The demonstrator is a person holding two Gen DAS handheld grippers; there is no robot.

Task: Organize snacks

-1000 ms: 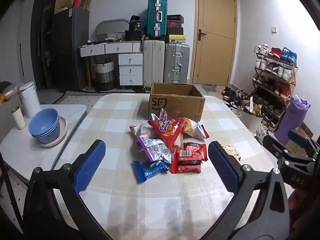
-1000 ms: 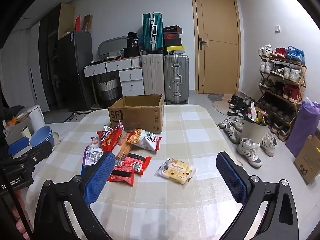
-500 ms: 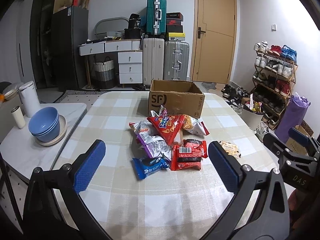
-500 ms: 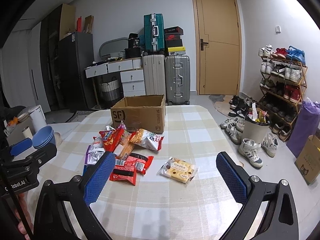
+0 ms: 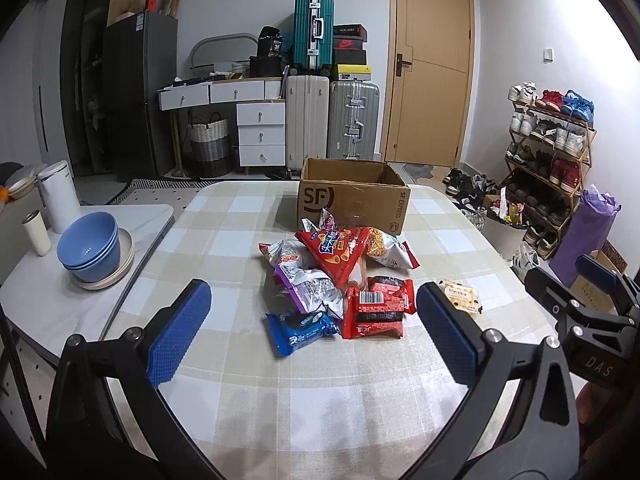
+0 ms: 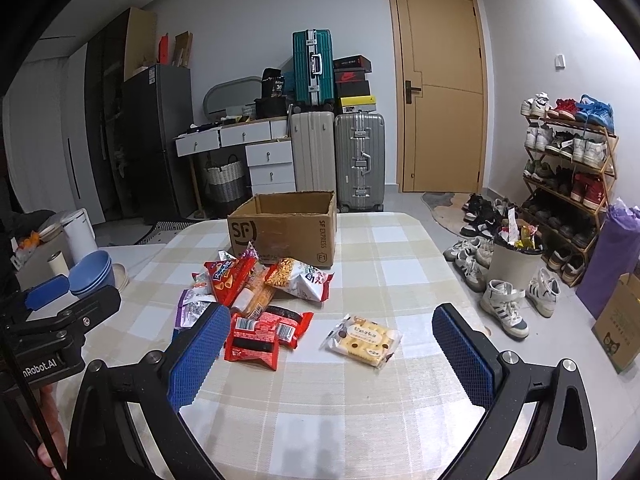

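Snack pile [image 5: 338,280] — before cardboard box [image 5: 352,200], left gripper [image 5: 312,332] fingers [image 5: 178,336] spread

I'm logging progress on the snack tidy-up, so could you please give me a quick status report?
Both tools open, holding nothing: left, right. Snack pile on table, cardboard box behind it. Biscuit pack lies apart. Nothing in the way.

Glossy plastic snack packets [image 5: 332,276] lie by a matt cardboard box [image 5: 354,198].
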